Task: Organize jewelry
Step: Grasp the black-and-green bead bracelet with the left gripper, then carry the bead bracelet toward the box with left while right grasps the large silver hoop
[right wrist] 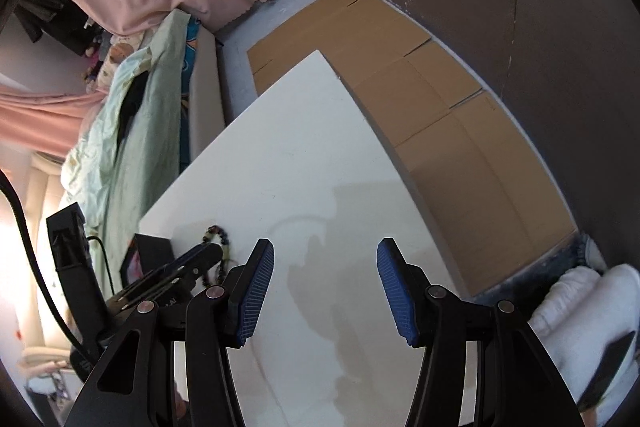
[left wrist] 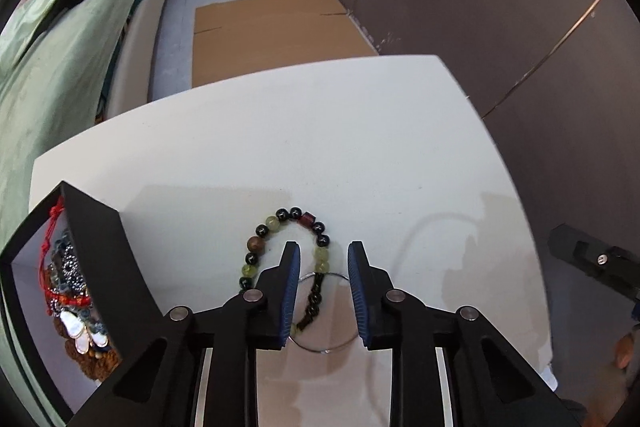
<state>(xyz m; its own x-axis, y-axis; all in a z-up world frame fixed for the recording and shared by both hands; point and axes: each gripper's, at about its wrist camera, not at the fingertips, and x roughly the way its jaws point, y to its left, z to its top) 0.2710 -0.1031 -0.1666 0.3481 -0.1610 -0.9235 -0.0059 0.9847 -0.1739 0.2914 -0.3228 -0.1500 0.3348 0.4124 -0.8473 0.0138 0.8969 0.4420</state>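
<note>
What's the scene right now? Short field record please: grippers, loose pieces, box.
left gripper: open, fingers either side of the bead bracelet
right gripper: open, over bare table, holding nothing
bead bracelet: lying on table, not gripped
thin metal ring: on table under left gripper
black box: open, left of bracelet, holding jewelry

Glossy beaded bracelet (left wrist: 288,243), smooth table (left wrist: 280,147)

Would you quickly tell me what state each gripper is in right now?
Left gripper: open, holding nothing, jaws over the beaded bracelet on the table.
Right gripper: open, empty.
</note>
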